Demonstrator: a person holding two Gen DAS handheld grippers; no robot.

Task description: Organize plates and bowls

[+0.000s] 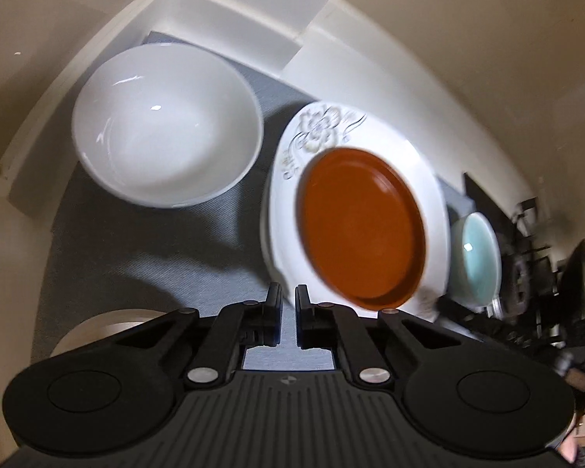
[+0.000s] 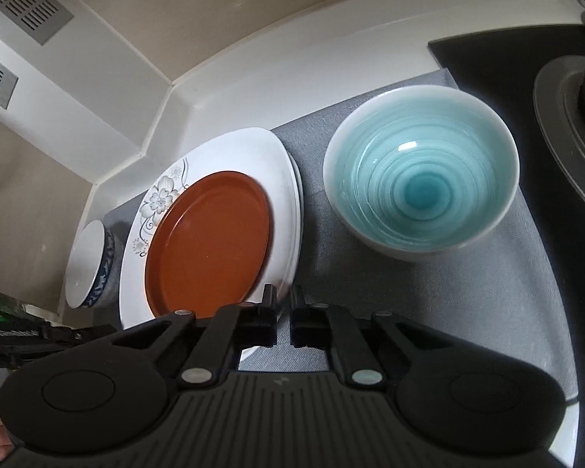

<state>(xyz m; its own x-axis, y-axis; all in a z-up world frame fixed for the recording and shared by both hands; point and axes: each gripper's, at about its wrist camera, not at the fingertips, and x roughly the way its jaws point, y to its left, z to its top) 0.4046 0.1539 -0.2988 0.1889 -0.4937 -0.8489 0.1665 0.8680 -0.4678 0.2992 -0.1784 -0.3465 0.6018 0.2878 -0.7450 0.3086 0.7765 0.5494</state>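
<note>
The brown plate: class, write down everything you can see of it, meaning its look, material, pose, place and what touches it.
The brown plate is round and shallow, a glossy reddish brown with a low raised rim, glazed ceramic or plastic by its look. It is empty and lies flat, right way up, on top of the larger white floral plate, which rests on the grey mat. It sits off-centre, leaving the flower pattern uncovered. The white bowl stands on one side, the turquoise bowl on the other, neither touching it. No gripper holds it.

Brown plate (image 2: 208, 240) atop floral plate (image 2: 234, 148), between bowls (image 2: 421, 183)
</note>
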